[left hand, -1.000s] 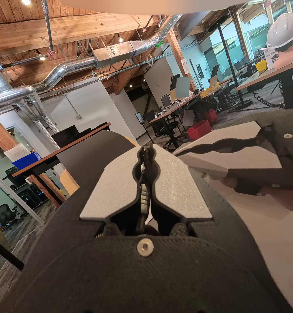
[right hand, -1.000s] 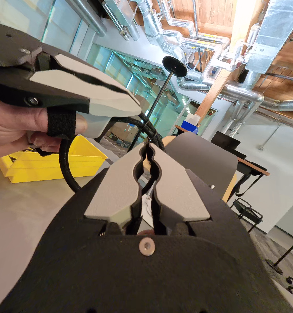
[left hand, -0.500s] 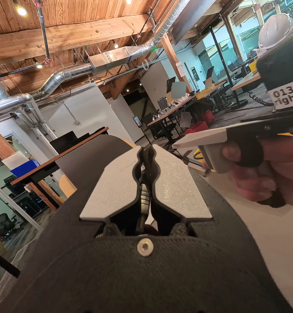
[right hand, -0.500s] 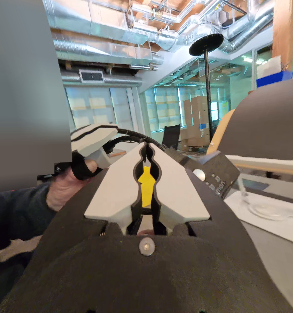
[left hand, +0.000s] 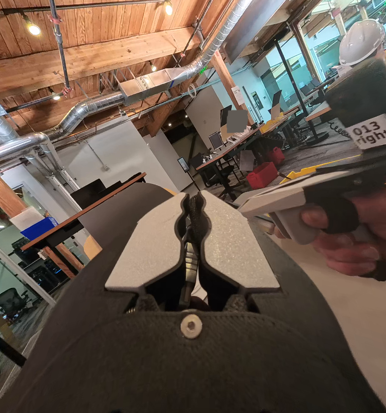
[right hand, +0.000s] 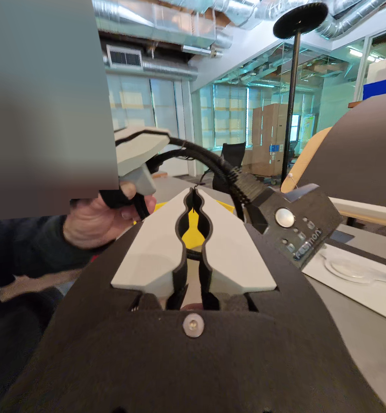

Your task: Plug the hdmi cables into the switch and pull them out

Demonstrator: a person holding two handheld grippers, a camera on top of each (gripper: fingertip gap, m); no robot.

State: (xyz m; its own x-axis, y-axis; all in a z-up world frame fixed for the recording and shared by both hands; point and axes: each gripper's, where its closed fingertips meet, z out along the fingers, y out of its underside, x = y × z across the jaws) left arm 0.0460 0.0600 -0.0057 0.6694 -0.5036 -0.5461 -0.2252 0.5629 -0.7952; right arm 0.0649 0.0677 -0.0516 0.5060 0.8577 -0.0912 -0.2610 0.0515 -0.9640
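Note:
My left gripper (left hand: pixel 193 194) is shut on a black braided HDMI cable (left hand: pixel 195 210); its metal plug (left hand: pixel 190 257) lies between the fingers, pointing back at the camera. In the right wrist view the left gripper (right hand: pixel 165 136) is at upper left, and the cable (right hand: pixel 201 154) arcs from it to a connector (right hand: pixel 245 185) seated in the black switch (right hand: pixel 299 225), which is tilted just right of my right gripper (right hand: pixel 193 190). The right gripper is shut, with only a thin black strand at its tips. It also shows in the left wrist view (left hand: pixel 241 206), beside the left gripper.
A yellow bin (right hand: pixel 193 232) sits behind the right gripper on the grey table (right hand: pixel 355 335). A white sheet (right hand: pixel 355 290) lies right of the switch. A dark chair back (right hand: pixel 355 156) stands beyond the table edge. A black pole stand (right hand: pixel 292 89) rises behind. Left tips to right tips: about 6 cm.
The right gripper let go of the cable loop, swung from pointing up at the ceiling to level and came beside the switch. The left gripper kept its hold on the cable.

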